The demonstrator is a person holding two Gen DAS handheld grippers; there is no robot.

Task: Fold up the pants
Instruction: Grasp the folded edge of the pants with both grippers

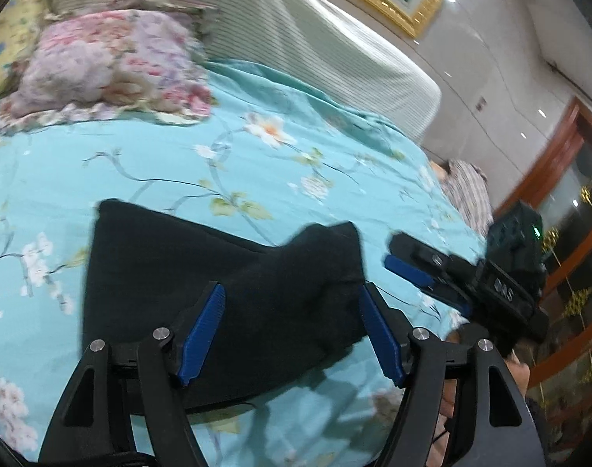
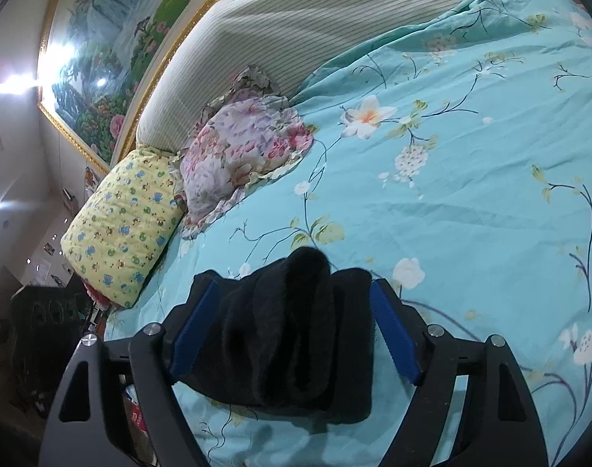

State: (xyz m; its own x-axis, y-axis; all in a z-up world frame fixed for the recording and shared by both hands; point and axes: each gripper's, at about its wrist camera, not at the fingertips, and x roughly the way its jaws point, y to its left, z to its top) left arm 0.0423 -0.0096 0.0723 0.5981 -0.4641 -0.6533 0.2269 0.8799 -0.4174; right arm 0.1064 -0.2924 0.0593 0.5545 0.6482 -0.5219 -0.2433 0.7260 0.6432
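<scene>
The black pants (image 1: 218,295) lie folded into a compact bundle on the turquoise floral bedspread (image 1: 179,163). My left gripper (image 1: 292,292) is open, its blue pads either side of the bundle's near part, above it. The right gripper (image 1: 408,264) shows at the right in the left wrist view, just beyond the bundle's right edge. In the right wrist view the pants (image 2: 292,334) sit as a rolled stack between the open right gripper (image 2: 296,288) pads, not pinched.
A pink floral pillow (image 2: 241,148) and a yellow patterned pillow (image 2: 125,218) lie at the head of the bed by the striped headboard (image 2: 296,27). A framed painting (image 2: 113,62) hangs above. The bed's right edge and wooden furniture (image 1: 568,194) are close.
</scene>
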